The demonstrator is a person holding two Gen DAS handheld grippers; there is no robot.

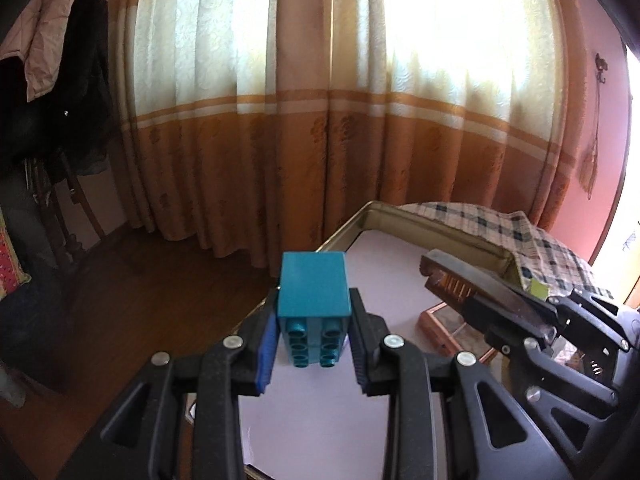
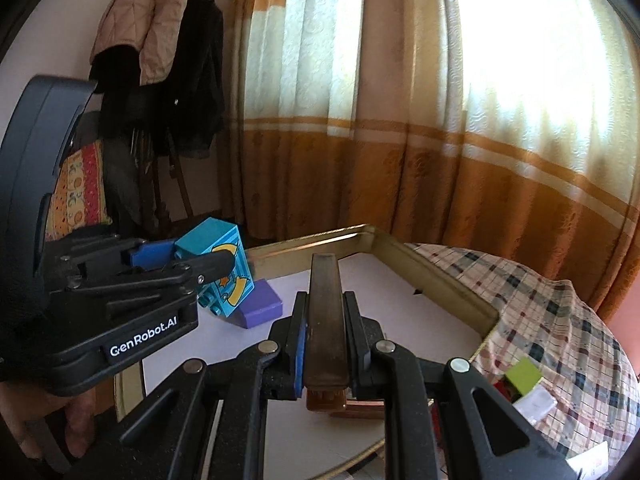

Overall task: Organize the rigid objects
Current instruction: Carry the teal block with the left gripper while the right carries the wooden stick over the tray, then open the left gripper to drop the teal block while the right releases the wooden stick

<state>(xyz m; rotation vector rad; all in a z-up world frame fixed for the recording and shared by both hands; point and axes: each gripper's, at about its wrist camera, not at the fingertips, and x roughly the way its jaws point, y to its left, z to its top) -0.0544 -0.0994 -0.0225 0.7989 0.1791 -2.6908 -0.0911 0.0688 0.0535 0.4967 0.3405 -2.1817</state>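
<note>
My left gripper [image 1: 315, 322] is shut on a teal toy block [image 1: 314, 292], studs facing the camera, held above the near left part of a gold-rimmed tray [image 1: 344, 232]. In the right wrist view the same block [image 2: 230, 276] shows a yellow picture on its side, with the left gripper [image 2: 200, 260] clamped on it. A purple block [image 2: 260, 304] lies on the tray's white floor just beside it. My right gripper [image 2: 325, 312] is shut on a long brown translucent clip-like piece [image 2: 325, 300], held over the tray [image 2: 432, 272]. That piece [image 1: 456, 276] also shows in the left wrist view.
A checked cloth [image 2: 560, 332] covers the surface to the right of the tray, with a lime-green block [image 2: 522, 374] on it. A copper-edged frame [image 1: 436, 328] lies in the tray under the brown piece. Curtains [image 1: 320, 100] hang behind; coats [image 2: 168, 60] hang at the left.
</note>
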